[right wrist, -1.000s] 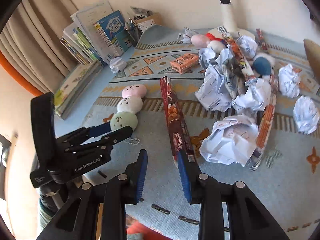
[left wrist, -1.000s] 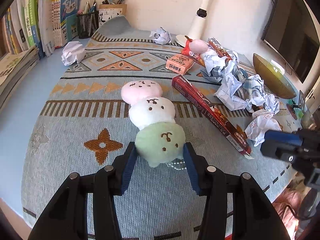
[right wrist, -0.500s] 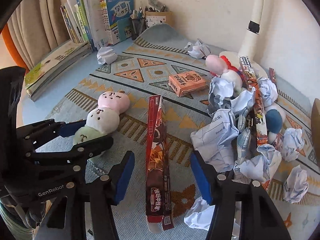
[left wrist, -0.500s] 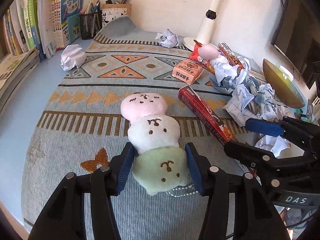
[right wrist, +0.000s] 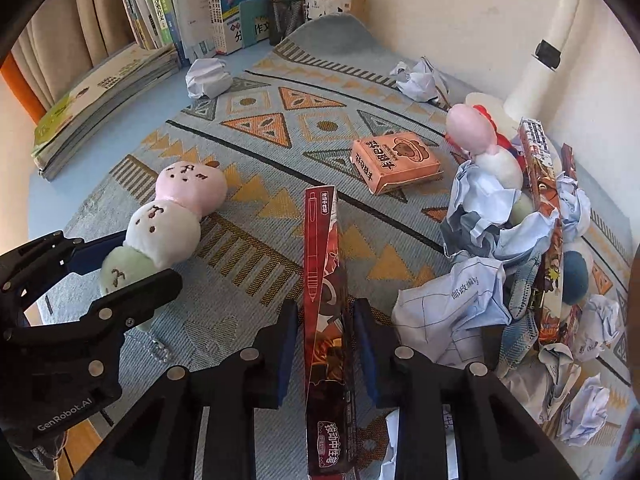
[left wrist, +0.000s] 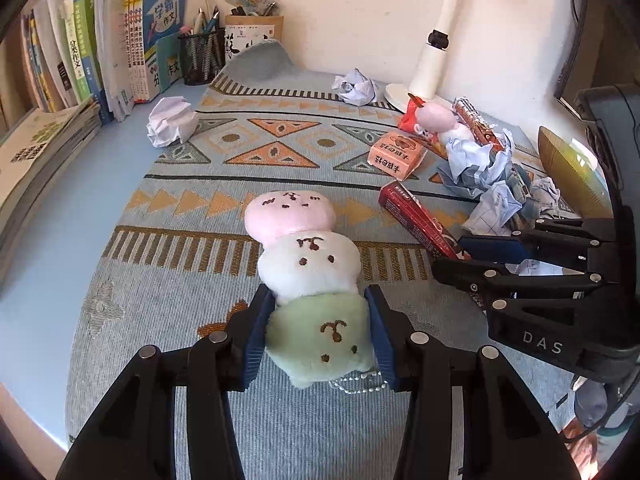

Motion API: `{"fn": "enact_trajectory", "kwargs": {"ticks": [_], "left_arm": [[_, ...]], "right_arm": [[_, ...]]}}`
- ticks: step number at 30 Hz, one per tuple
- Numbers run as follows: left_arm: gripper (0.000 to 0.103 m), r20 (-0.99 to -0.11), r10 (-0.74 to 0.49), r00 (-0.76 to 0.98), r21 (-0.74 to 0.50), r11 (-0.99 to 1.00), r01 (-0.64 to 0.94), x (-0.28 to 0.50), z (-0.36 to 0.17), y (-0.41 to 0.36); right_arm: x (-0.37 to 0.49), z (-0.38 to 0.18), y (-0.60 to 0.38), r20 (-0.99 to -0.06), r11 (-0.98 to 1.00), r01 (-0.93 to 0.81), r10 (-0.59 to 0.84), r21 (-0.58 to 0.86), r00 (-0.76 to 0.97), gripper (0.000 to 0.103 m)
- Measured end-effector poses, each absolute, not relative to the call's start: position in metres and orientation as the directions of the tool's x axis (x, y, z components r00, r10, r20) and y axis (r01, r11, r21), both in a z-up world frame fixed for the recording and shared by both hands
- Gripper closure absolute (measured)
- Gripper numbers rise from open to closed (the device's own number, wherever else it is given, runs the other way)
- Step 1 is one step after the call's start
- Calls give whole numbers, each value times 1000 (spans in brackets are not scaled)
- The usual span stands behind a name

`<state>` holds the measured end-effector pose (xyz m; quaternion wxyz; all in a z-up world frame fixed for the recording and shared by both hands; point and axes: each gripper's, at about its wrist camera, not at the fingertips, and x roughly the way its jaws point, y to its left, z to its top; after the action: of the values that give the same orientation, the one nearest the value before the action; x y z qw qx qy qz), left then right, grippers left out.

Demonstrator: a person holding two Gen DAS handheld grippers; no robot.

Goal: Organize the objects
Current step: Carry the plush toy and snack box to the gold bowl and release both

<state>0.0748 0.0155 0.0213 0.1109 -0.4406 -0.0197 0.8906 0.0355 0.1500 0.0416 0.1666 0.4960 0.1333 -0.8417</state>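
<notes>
A three-ball plush [left wrist: 304, 264] in pink, white and green lies on the patterned cloth [left wrist: 168, 312]. My left gripper [left wrist: 318, 334] has its blue pads pressed against both sides of the green end ball. The plush also shows in the right wrist view [right wrist: 168, 224]. A long red pen box [right wrist: 325, 300] lies lengthwise between the pads of my right gripper [right wrist: 326, 350]. The pads stand close on each side of the box with small gaps. The box also shows in the left wrist view [left wrist: 420, 220].
A pile of crumpled papers [right wrist: 500, 264], snack wrappers and another plush [right wrist: 472, 128] fills the right side. An orange carton [right wrist: 394, 162] lies mid-table. Books [left wrist: 136, 40], a mesh pen holder [left wrist: 202, 56], a paper ball [left wrist: 172, 122] and a lamp base [left wrist: 404, 90] stand at the back.
My left gripper moved forward and closed onto the plush's green ball. My right gripper swung over the red pen box and narrowed around it.
</notes>
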Motion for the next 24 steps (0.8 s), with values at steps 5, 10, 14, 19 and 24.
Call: {"fn": "enact_trajectory", "kwargs": {"ticks": [5, 10, 14, 19, 24], "left_arm": [[60, -773, 232, -590, -146, -971, -191, 78, 21, 16], [60, -729, 265, -631, -137, -960, -245, 86, 53, 26], [60, -675, 335, -657, -163, -937, -310, 85, 90, 52], [60, -641, 485, -595, -210, -856, -472, 68, 122, 144], [60, -626, 577, -525, -202, -770, -605, 46, 145, 265]], "right_arm": [[43, 64, 167, -827, -910, 401, -305, 107, -472, 87], [46, 103, 232, -715, -853, 325, -521, 409, -467, 86], [64, 135, 309, -621, -834, 229, -533, 503, -575, 86], [84, 168, 432, -604, -889, -15, -299, 458, -739, 86], [91, 176, 547, -630, -860, -269, -76, 434, -773, 86]]}}
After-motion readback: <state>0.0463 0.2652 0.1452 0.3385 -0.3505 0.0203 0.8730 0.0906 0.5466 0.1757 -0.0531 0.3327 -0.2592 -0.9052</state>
